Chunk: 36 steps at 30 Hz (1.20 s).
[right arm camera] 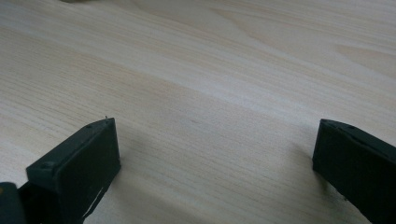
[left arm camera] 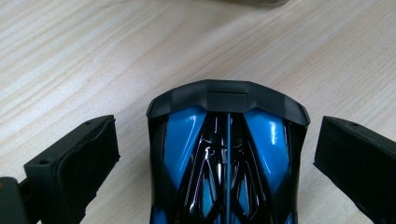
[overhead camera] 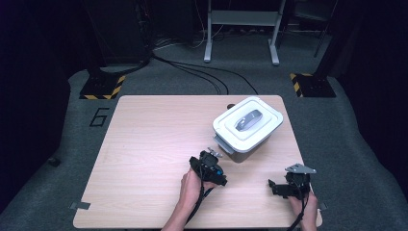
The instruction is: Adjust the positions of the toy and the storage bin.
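Desk point(overhead camera: 144, 144): pale wood grain, fine streaks. Bin point(overhead camera: 239, 139): grey body, white lid point(overhead camera: 269, 122). Mouse point(overhead camera: 248, 120) on lid: grey, silver-toned. Mouse point(left arm camera: 227, 158) between jaws: glossy black with bright blue panels. Floor point(overhead camera: 337, 120): grey. Stand bases point(overhead camera: 101, 86): black, yellow-black hazard stripes.

High view: fixed cam above the person's edge of the counter point(overhead camera: 144, 139), looking fwd and down; whole top in frame, floor beyond at upper frame. Left gripper view: cam on the left claw point(left arm camera: 219, 154), v. close, angled down at the wood, blue-black toy car point(left arm camera: 226, 158) at lower centre; same car sits centre-low in high view. Right gripper view: cam on the right claw point(right arm camera: 215, 158), equally low and close, facing bare wood grain.
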Motion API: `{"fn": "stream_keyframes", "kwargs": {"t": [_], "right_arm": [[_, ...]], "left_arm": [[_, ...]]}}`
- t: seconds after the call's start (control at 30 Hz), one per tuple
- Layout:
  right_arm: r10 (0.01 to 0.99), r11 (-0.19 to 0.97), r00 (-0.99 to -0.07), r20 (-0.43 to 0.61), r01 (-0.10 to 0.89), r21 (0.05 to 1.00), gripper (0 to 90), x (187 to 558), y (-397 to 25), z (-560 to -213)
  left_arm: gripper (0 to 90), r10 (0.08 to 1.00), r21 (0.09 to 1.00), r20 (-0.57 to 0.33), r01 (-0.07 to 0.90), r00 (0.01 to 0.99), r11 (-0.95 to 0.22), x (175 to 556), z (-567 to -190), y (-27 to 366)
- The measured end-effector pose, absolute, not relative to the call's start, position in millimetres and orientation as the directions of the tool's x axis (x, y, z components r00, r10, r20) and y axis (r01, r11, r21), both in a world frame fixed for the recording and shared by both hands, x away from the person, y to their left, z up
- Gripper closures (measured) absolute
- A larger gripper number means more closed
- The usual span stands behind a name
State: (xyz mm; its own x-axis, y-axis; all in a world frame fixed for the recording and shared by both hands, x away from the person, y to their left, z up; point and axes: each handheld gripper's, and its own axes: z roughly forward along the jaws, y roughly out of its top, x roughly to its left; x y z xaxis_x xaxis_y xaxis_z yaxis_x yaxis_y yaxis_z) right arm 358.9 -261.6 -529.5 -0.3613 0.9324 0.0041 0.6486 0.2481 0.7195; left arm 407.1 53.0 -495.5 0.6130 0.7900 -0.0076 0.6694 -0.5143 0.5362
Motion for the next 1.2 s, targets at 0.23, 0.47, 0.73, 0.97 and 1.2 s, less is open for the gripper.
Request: {"fn": "stream_keyframes", "kwargs": {"t": [0.23, 0.47, 0.73, 0.97, 1.2], "right_arm": [[0.932, 0.248, -0.362, 0.004, 0.649, 0.719, 0.0, 359, -262, -529], [0.932, 0.249, -0.361, 0.003, 0.648, 0.720, 0.0, 359, -262, -529], [0.932, 0.249, -0.361, 0.003, 0.648, 0.720, 0.0, 359, -262, -529], [0.933, 0.248, -0.361, 0.004, 0.648, 0.720, 0.0, 359, -262, -529], [0.932, 0.249, -0.361, 0.003, 0.648, 0.720, 0.0, 359, -262, -529]], "left_arm": [[16.2, 0.795, 0.523, -0.014, 0.682, 0.607, -0.511, 408, -499, 51], [23.6, 0.797, 0.537, -0.038, 0.685, 0.603, -0.493, 408, -502, 51], [24.5, 0.798, 0.560, -0.025, 0.669, 0.603, -0.488, 405, -502, 52], [24.7, 0.797, 0.597, -0.022, 0.648, 0.603, -0.474, 400, -494, 57], [24.8, 0.793, 0.632, -0.021, 0.623, 0.609, -0.461, 394, -489, 61]]}}
